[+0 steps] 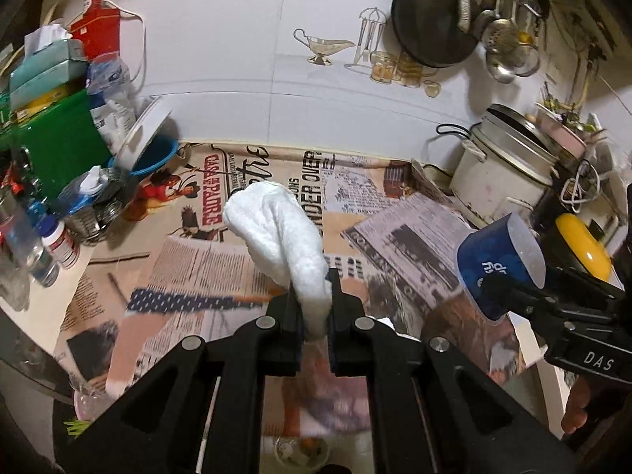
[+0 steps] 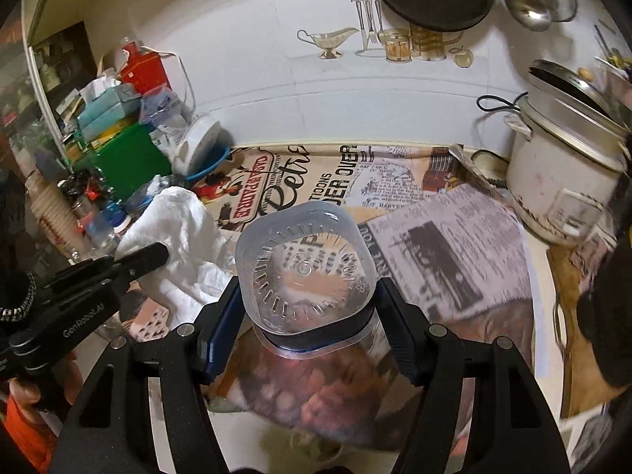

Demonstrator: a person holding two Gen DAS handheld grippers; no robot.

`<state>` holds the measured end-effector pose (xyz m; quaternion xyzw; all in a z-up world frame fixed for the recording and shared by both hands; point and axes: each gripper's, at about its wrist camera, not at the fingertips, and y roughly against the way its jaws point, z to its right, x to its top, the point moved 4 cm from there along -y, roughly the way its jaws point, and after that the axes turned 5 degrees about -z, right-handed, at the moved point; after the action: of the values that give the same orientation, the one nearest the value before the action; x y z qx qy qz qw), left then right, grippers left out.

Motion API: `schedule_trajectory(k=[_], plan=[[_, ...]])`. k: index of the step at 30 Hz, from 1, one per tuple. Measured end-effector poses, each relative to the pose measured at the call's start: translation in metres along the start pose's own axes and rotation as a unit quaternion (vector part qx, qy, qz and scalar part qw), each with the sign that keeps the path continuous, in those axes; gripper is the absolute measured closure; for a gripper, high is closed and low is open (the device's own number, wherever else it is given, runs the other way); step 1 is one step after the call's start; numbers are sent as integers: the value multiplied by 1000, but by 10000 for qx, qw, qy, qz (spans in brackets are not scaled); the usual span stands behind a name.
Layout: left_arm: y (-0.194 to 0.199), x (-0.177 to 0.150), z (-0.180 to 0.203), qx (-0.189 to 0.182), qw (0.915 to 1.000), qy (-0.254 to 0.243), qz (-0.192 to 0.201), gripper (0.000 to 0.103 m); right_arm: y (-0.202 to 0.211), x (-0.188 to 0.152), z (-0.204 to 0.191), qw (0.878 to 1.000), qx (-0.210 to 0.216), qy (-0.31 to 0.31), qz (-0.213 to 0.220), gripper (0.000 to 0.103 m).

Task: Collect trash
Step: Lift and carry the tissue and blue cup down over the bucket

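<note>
A crumpled white paper towel [image 1: 276, 229] sticks up between the fingers of my left gripper [image 1: 314, 282], which is shut on its lower end. From the right wrist view the same towel [image 2: 185, 237] hangs at the left, with the left gripper [image 2: 158, 254] clamped on it. My right gripper [image 2: 310, 292] is shut on an empty clear plastic cup [image 2: 306, 264] with a blue label, its bottom facing the camera. In the left wrist view the blue cup [image 1: 497, 260] and the right gripper [image 1: 503, 282] are at the right. Both are held above the counter.
A newspaper-print cover [image 1: 197, 260] lies over the counter. Boxes, a green bin [image 1: 59, 138] and bottles [image 1: 59, 241] crowd the left side. A white rice cooker [image 2: 561, 173] stands at the right, and a black pan [image 1: 430, 19] and ladles hang on the tiled wall.
</note>
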<state>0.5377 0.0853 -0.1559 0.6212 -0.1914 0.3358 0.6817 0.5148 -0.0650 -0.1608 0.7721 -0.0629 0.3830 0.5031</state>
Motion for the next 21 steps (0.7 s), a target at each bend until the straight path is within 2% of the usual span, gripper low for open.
schedule_trajectory(k=[7,13,21], plan=[[42,-51,-12,-257,9991,-316,-70,95,24,-50,-34,9988,-263,-391,95,40],[80,-110,-34,-338,9975,-546,-280,95,34,-100,-70,9971,-306,-695,61,40],[101,-175,-49,-379,9942,-661,-761,95,49,-157,-102,9949,-433,-871,-269,40]])
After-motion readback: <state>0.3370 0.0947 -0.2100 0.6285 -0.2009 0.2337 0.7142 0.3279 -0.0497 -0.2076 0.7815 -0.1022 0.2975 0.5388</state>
